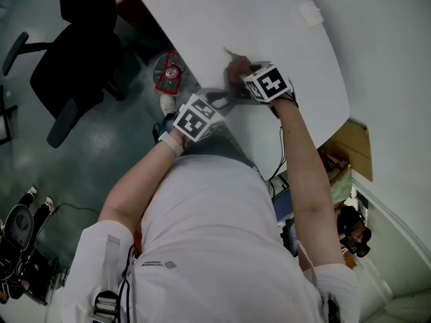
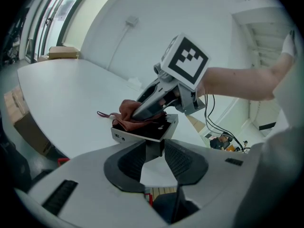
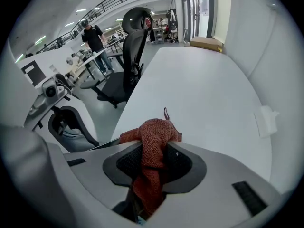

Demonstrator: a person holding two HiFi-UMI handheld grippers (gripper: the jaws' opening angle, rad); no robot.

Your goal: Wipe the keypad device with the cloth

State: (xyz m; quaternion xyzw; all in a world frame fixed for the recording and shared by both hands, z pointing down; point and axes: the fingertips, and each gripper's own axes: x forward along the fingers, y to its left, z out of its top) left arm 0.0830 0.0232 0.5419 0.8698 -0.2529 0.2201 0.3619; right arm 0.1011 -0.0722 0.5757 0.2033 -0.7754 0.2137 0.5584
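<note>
The keypad device [image 2: 156,131], a flat white box with a black top, is held off the white table [image 1: 269,19] near its front edge. My left gripper [image 2: 153,148] is shut on the device's near edge. A rust-red cloth [image 2: 124,114] lies on the device's top, pressed down by my right gripper [image 2: 142,110]. In the right gripper view the cloth [image 3: 153,151] is pinched between the shut jaws of the right gripper [image 3: 153,156] and hides most of the device. From the head view both grippers [image 1: 219,101] [image 1: 241,73] meet over the table edge, with the cloth [image 1: 236,64] at the right one's tip.
A black office chair [image 1: 74,52] stands on the floor to the left, with a red-and-grey object [image 1: 170,73] on the floor by the table. A small white block [image 1: 310,13] lies far back on the table, and a cardboard box [image 2: 61,52] sits at its far end. Cables hang at the right [image 2: 216,122].
</note>
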